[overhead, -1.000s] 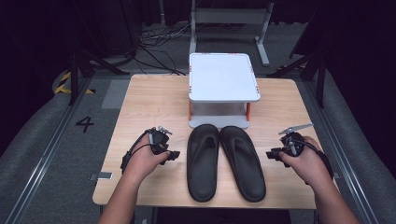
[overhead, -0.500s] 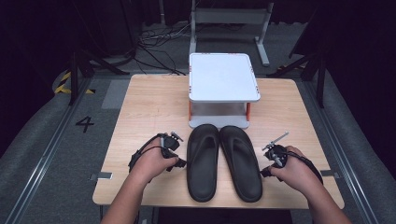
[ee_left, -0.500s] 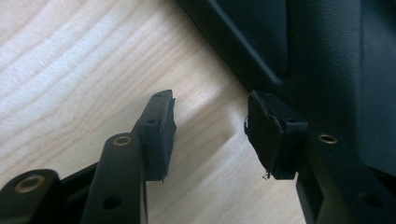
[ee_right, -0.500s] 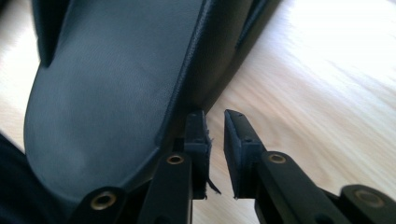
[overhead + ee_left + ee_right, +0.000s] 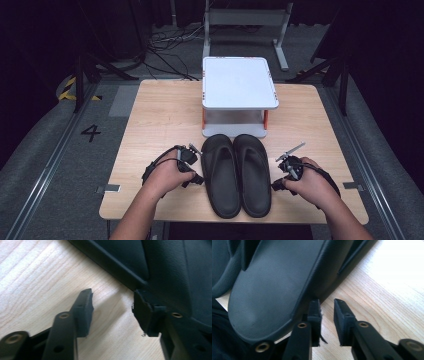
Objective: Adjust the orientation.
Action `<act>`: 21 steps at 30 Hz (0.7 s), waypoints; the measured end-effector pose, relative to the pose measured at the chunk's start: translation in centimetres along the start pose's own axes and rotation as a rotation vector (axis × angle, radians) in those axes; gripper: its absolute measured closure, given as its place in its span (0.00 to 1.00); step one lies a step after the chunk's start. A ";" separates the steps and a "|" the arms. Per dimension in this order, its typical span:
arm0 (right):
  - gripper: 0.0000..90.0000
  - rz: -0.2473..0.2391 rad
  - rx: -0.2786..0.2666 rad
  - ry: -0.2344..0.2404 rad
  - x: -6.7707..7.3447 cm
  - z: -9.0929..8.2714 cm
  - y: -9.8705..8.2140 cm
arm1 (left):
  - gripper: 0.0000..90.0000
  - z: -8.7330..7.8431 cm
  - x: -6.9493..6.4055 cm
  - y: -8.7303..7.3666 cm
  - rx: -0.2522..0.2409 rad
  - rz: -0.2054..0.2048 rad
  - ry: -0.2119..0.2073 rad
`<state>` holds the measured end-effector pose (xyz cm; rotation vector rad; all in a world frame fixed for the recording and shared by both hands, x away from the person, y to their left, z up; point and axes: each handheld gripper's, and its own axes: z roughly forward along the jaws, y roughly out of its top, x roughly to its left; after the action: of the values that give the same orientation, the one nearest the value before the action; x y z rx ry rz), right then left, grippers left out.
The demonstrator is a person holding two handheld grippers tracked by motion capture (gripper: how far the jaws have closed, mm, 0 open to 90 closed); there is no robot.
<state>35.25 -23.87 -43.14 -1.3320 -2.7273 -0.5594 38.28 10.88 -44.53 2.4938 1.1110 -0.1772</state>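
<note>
While flanked by two tongs, two black slippers (image 5: pixel 242 172); left tongs (image 5: pixel 112 312) spread, right tongs (image 5: pixel 327 315) seemingly near-closed, empty.

Toe of the right slipper (image 5: pixel 272 287) beyond the right gripper view's edge

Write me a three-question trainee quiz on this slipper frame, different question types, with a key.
1. True or false: the two black slippers lie side by side in front of the white stand.
2. Which gripper sits beside the left-hand slipper? A) left gripper B) right gripper
3. Fill in: the table top is made of ____.

Key: 1 true; 2 A; 3 wood.
</note>
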 end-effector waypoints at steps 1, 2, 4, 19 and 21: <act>0.88 -0.010 0.001 -0.004 0.1 0.0 0.0 | 0.55 0.0 0.0 0.0 -0.007 0.003 0.014; 0.88 -0.013 0.011 0.004 0.3 0.0 0.0 | 0.55 -0.1 0.0 0.1 -0.020 0.004 0.046; 0.88 -0.021 0.021 0.041 0.6 0.2 0.0 | 0.54 -0.3 0.2 0.1 -0.039 0.008 0.071; 0.48 -0.021 -0.319 -0.028 1.2 -3.1 0.4 | 0.42 -2.6 1.2 0.4 -0.170 -0.030 0.086; 0.47 -0.024 -0.346 -0.034 1.6 -3.2 0.7 | 0.40 -3.0 1.4 0.4 -0.192 -0.039 0.100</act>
<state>34.43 -23.41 -39.63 -1.3837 -2.7665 -1.0605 39.38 12.83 -42.07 2.3341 1.1585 0.0425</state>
